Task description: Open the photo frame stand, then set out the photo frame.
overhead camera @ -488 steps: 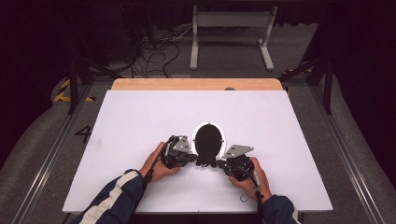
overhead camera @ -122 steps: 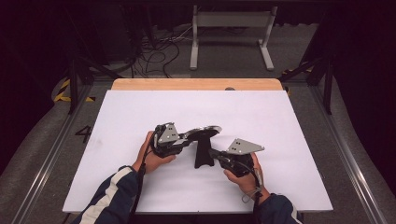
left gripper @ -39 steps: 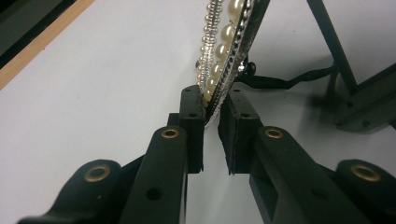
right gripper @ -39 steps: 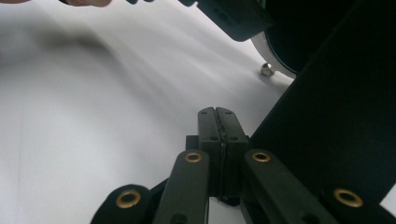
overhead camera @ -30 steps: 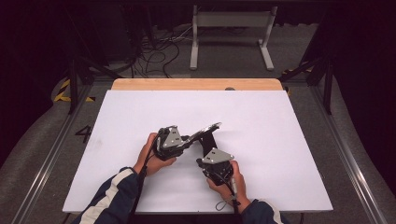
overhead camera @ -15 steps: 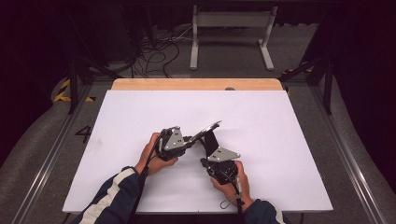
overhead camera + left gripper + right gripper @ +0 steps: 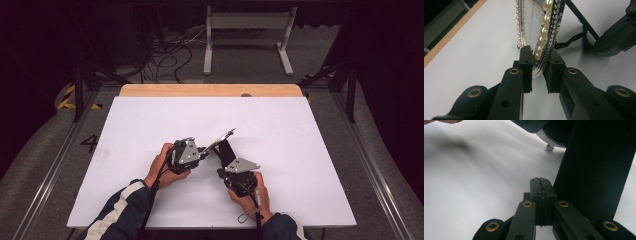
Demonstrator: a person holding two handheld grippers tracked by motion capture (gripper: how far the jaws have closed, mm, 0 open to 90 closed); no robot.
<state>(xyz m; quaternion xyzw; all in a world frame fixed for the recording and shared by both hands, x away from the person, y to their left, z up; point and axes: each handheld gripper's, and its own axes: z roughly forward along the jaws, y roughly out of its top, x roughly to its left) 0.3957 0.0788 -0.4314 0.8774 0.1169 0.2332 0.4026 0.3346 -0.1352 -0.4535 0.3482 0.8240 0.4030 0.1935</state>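
Pearl-rimmed mirror (image 7: 547, 32) tilts in the left gripper (image 7: 539, 71), just closed on its rim; right gripper (image 7: 540, 195) shut, empty.

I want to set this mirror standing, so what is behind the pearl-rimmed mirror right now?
Behind the mirror a black prop stand slants down toward the white table, with the shut right gripper beside it. The mirror's back face itself is mostly hidden in shadow.

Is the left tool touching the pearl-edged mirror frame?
Touching. In the left gripper view, both pads of the left tool press on the pearl-edged mirror frame, with no gap on either side.
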